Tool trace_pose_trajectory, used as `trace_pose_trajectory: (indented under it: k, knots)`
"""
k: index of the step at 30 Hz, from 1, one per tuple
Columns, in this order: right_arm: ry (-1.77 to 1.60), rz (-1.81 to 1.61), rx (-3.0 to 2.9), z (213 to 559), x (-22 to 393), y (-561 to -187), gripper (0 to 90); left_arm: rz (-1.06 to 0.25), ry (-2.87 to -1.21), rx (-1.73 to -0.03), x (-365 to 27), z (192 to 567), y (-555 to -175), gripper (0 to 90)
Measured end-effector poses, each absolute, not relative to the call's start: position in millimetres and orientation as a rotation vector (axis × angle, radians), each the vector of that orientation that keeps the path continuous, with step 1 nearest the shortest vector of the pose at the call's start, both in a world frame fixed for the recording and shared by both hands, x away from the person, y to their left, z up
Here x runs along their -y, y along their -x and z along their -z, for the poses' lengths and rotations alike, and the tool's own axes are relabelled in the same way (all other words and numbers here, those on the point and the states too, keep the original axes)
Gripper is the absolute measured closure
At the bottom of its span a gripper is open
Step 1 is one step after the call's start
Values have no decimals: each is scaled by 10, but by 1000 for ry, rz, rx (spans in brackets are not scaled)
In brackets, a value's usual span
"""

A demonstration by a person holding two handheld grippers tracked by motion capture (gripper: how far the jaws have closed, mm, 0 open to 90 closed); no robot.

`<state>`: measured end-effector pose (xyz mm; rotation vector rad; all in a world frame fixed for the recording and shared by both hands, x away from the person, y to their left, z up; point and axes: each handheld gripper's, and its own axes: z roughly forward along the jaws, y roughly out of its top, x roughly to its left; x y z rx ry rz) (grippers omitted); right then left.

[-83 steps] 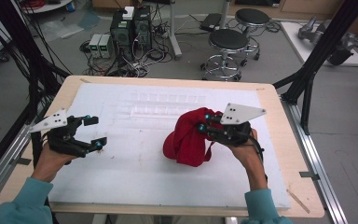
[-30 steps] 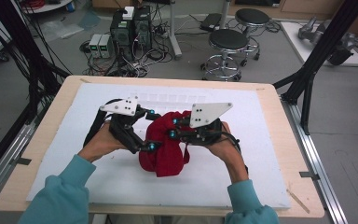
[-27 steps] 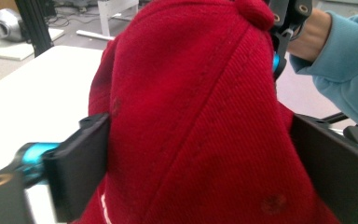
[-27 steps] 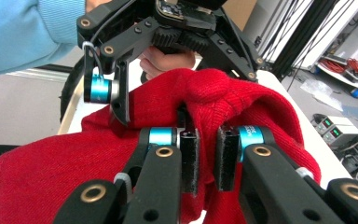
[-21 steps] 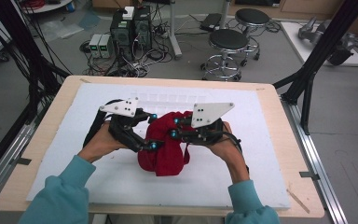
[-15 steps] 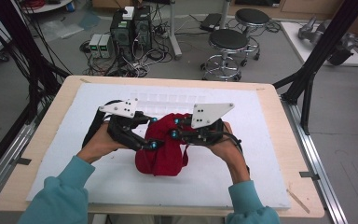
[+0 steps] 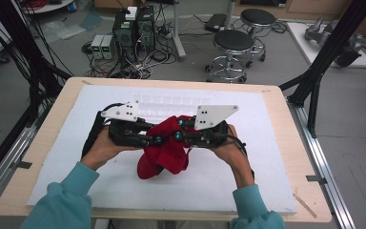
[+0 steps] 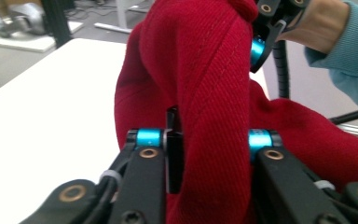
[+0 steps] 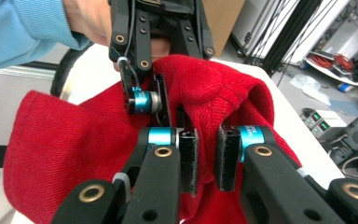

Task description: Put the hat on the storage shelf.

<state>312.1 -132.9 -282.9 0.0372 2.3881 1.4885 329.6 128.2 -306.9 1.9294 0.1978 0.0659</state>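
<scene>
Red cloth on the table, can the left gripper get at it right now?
Yes, apparently: the left gripper has just been closing, and its jaws clamp a fold of the red cloth. The right gripper grips the same cloth alongside, leaving that fold free.

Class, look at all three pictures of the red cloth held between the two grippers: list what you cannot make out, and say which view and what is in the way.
- What kind of item the red cloth is: bunched up in every view.
- Left gripper pads: left gripper view, cloth wraps them.
- Right gripper jaw tips: high view, buried in cloth.
- The table under the cloth: hidden.
</scene>
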Motion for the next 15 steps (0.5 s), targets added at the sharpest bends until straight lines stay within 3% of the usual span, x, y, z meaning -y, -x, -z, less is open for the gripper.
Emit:
trace_pose_trajectory:
  k: [4,6,12,15]
  knots:
    - [-64,-1484,-2373,2831,1327,-3119,743,-106,-1917,-236,-1292,3057,-3284,818]
    - [-103,-1483,-2333,2826,1331,-3121,555,-125,-1910,-256,-1308,3065,-3284,827]
    - [-223,-1554,-2271,2798,1392,-3117,264,-162,-1912,-308,-1327,3117,-3305,834]
    - [-285,-1569,-2256,2796,1406,-3107,177,-183,-1896,-340,-1339,3119,-3323,835]
